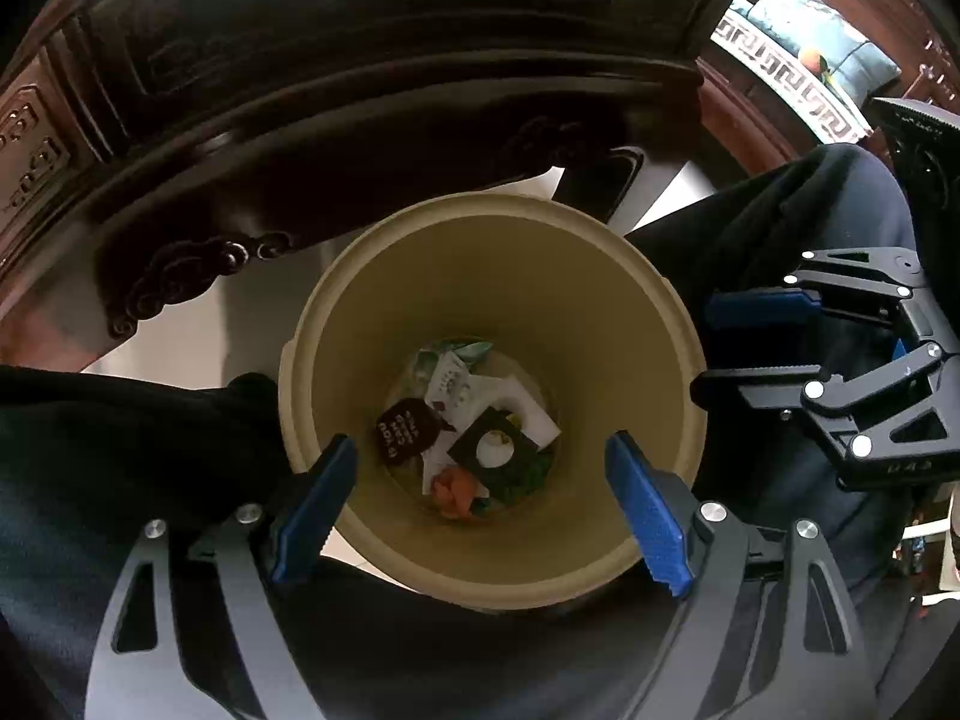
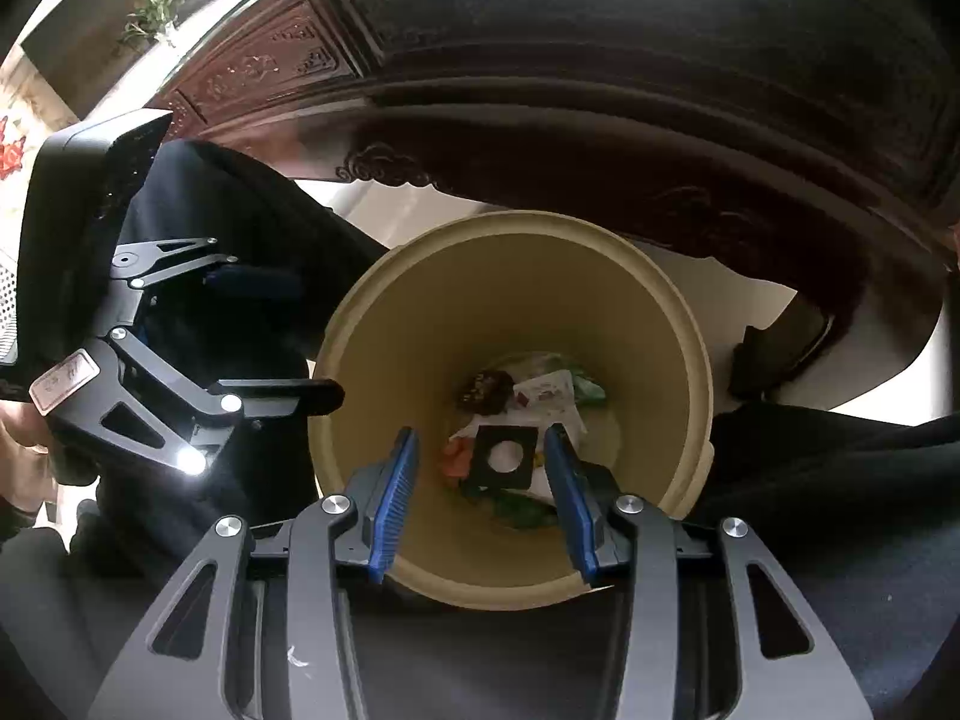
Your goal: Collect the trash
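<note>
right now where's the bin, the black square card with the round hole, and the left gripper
bin (image 1: 600, 312), left wrist view, bare inner wall
black square card (image 2: 483, 441), right wrist view, its upper left corner
left gripper (image 1: 480, 480), left wrist view, midway between its fingertips

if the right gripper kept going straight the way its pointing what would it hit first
Probably the black square piece with the round hole, atop the trash in the beige bin. The right gripper, open and empty, points into the bin; depth is unclear.
</note>
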Demonstrator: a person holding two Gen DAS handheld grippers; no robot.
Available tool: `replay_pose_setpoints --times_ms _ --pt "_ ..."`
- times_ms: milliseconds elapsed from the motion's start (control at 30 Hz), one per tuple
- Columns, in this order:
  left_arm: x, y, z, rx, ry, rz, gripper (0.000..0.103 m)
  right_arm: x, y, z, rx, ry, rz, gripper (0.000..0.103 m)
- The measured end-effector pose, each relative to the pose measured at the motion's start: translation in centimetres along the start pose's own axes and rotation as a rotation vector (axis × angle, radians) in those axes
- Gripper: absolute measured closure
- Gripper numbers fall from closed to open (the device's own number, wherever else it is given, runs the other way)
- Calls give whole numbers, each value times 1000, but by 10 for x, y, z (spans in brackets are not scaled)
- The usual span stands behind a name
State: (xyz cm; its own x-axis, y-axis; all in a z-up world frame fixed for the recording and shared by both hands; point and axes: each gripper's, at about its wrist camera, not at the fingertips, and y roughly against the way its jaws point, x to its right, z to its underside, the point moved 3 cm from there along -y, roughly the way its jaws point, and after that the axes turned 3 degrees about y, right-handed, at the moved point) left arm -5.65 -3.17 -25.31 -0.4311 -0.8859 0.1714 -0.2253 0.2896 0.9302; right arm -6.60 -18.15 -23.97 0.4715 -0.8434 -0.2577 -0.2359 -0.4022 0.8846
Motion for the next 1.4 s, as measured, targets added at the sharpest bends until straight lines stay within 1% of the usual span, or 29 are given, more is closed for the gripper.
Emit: replay_pose_setpoints --times_ms 267,433,567,633,733,800,833,867,900,933,967,1000,1067,1167,1200,1233,1367,1400 --pt "5 -10 2 -32 -14 -14 19 -2 -7 0 -25 5 11 60" --pt "5 -8 1 -28 -8 -6 19 -2 -6 -1 -21 1 2 60" --pt "4 3 -4 4 12 -9 19 -4 4 -4 14 -2 -6 60" --pt "4 13 -9 42 28 -25 19 -6 13 -7 48 -4 19 60" --pt "4 33 -17 123 60 -100 13 -9 31 -15 134 -20 107 59" --pt "6 49 -24 189 71 -159 7 -9 48 -21 212 -53 177 48" --pt "6 58 -27 225 77 -186 6 -9 55 -24 246 -63 211 44" --pt "7 66 -30 262 83 -209 4 -11 66 -28 299 -73 253 36" --pt "9 78 -35 309 94 -231 4 -13 74 -31 333 -78 280 29" --pt "9 86 -38 340 105 -238 4 -16 84 -34 379 -91 317 25" --pt "10 93 -41 368 117 -242 4 -18 93 -37 418 -105 346 16" --pt "10 101 -46 396 131 -250 4 -20 101 -39 457 -118 374 10" --pt "8 115 -54 442 152 -249 4 -26 122 -47 551 -132 407 9" --pt "5 140 -68 529 205 -253 4 -35 148 -64 649 -145 468 9" --pt "1 152 -74 570 228 -257 4 -38 155 -67 679 -146 484 9" --pt "-1 163 -79 607 250 -268 4 -42 166 -74 725 -146 502 9" --pt "-9 195 -91 739 306 -338 4 -49 191 -89 850 -148 547 8" --pt "-13 203 -93 777 323 -370 4 -52 195 -95 885 -144 563 8"
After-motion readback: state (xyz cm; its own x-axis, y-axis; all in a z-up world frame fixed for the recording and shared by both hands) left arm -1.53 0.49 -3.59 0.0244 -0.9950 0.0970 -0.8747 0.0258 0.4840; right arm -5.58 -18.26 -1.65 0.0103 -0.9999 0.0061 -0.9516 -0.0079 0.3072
